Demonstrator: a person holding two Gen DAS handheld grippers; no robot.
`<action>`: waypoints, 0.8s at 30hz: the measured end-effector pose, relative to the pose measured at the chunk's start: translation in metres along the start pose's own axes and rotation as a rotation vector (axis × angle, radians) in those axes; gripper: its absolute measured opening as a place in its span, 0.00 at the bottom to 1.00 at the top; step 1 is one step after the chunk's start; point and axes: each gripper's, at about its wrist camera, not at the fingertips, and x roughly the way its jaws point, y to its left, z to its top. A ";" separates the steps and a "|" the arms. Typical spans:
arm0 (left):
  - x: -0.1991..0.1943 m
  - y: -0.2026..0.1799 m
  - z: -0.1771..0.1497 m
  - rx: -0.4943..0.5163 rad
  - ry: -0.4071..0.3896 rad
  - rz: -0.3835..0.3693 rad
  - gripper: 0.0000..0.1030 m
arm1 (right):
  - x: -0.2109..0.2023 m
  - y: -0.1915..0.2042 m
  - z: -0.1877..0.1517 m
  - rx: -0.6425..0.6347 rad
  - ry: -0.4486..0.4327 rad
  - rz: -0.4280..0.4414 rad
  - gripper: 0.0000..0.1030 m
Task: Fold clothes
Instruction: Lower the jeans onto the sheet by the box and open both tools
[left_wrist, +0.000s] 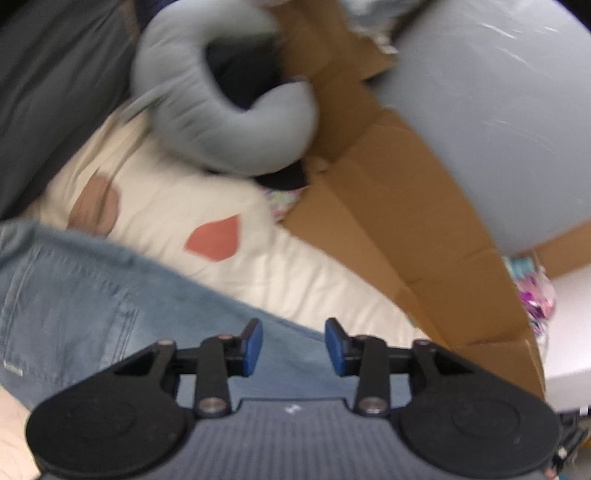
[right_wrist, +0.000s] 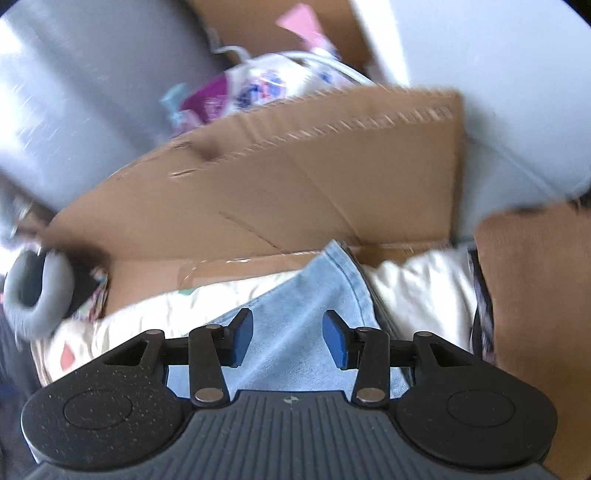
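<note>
Denim jeans (left_wrist: 74, 306) lie below both grippers; left gripper (left_wrist: 293, 347) and right gripper (right_wrist: 287, 339) point steeply downward, jaws apart, holding nothing.

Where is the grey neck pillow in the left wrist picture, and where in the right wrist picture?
Left wrist view: the grey neck pillow is large, upper centre-left, on the cream bedding.
Right wrist view: the pillow is small, at the far left edge, mid-height.
Shared landmark: the cardboard box just right of the pillow in both.
</note>
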 end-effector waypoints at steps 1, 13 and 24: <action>-0.005 -0.006 0.000 0.010 -0.003 0.010 0.48 | -0.005 0.003 0.002 -0.010 0.000 0.004 0.47; -0.005 -0.036 0.010 0.185 0.079 0.051 0.51 | -0.019 0.058 0.031 -0.297 0.035 0.006 0.47; 0.040 -0.059 0.013 0.327 0.098 0.048 0.51 | -0.004 0.126 0.051 -0.528 0.062 0.083 0.47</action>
